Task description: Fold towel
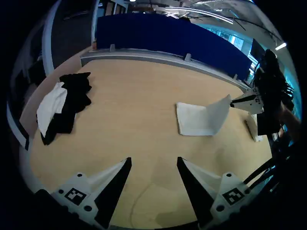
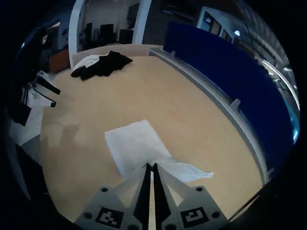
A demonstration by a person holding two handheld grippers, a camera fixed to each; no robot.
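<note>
We work at a broad, pale wooden table (image 1: pixel 134 88), its far edge lined by a grey rail (image 1: pixel 153 57) and a dark blue partition (image 1: pixel 172 36), with ceiling lights (image 1: pixel 195 11) beyond. The white towel (image 2: pixel 134 147) lies near the table's middle, one edge lifted off the wood and pinched by the right gripper (image 2: pixel 149 165), fingers pressed together on the cloth. Our left gripper (image 1: pixel 153 159) hovers well apart from it, fingers spread. A heap of black and white cloth (image 1: pixel 65 103) sits at a corner.
</note>
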